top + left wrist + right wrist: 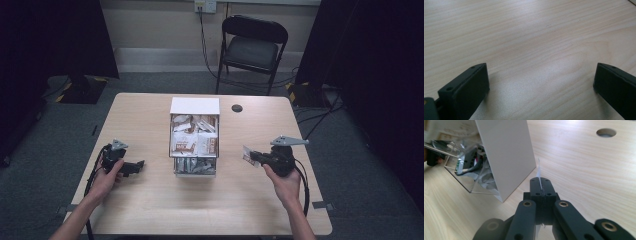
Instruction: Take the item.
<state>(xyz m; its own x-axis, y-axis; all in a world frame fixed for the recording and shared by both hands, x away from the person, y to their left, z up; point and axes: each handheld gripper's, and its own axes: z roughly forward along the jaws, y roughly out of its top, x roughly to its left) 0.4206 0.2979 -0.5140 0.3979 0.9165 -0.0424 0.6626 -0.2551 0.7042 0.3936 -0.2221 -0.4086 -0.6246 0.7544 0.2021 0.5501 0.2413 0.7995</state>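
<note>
Right gripper [541, 185]: you've clenched a sachet [248, 154] edge-on, clear of the box [195, 106] | left gripper [541, 82]: released, parked on table [529, 37], leaving room.

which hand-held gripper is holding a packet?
The right hand-held gripper: shut on a thin sachet beside the box. The left hand-held gripper stands open over bare table.

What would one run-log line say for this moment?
left claw: open, nothing held | right claw: shut on packet | box: mid-table, holds packets
</note>
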